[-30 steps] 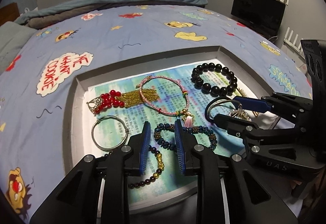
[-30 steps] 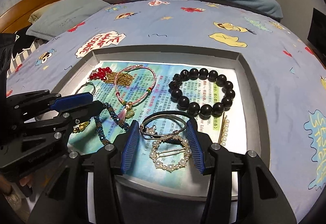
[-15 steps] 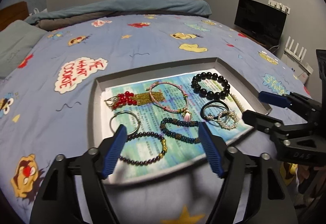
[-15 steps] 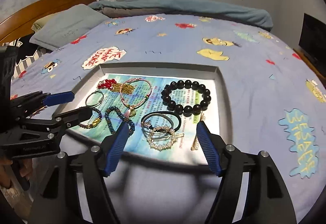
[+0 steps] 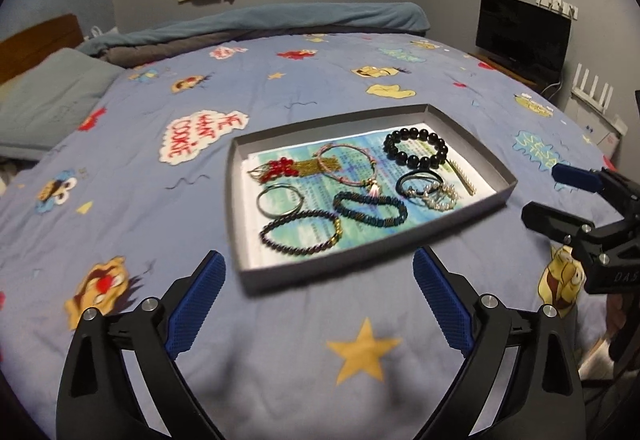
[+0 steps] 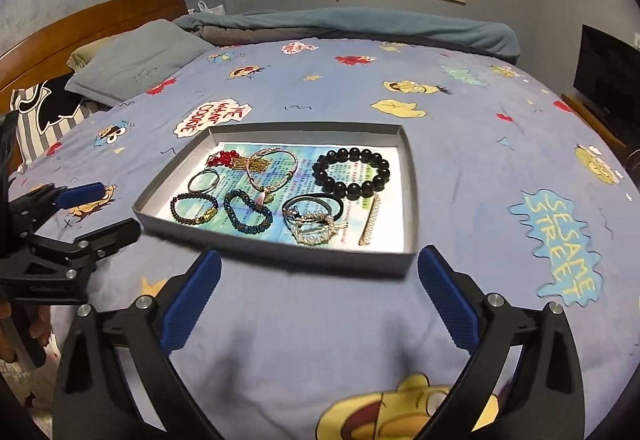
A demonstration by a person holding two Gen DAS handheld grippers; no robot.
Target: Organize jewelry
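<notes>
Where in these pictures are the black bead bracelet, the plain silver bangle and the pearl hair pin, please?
black bead bracelet (image 6: 351, 173): right wrist view, on a bead at its near arc.
plain silver bangle (image 5: 263, 209): left wrist view, on its left rim.
pearl hair pin (image 6: 370, 221): right wrist view, mid-bar.

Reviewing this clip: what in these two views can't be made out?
- Printed text on the paper liner under the jewelry: too small and blurred in both wrist views.
- Pearl piece and dark bangle: overlapped in a tangle, so separate shapes are unclear.
- Right gripper in the left wrist view: body cut off by the frame's edge.
</notes>
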